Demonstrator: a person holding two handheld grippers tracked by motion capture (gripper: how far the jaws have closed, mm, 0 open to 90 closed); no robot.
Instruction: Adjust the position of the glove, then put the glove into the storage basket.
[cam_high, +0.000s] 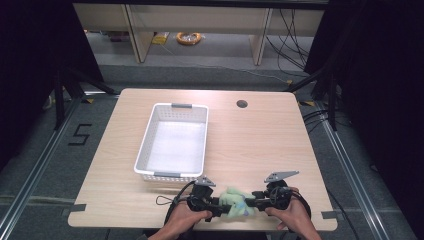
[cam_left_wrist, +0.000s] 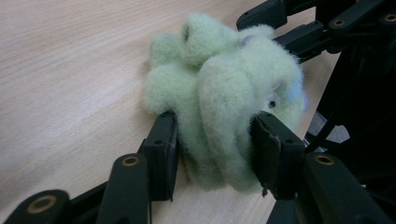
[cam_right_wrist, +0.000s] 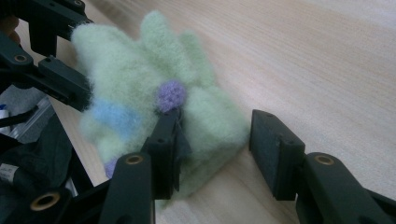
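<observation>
Lying at the counter's near edge, a pale green fleece glove (cam_high: 235, 202) is met from both sides.
Left gripper (cam_left_wrist: 212, 140): jaws clenched on a glove fold. Right gripper (cam_right_wrist: 212, 140): jaws released, straddling the cuff, far jaw clear. White basket (cam_high: 145, 145) stands farther back, to the left.

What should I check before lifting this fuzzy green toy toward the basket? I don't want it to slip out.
1. Left gripper pads on both sides of the green plush toy: ok, fabric is squeezed between them.
2. Right gripper grip: not ok, one pad touches the toy, the other stands apart.
3. Toy off the table: not ok, it lies near the front edge.
4. White basket ready to receive: ok, nothing lies in it.
5. Path to basket free: ok.
</observation>
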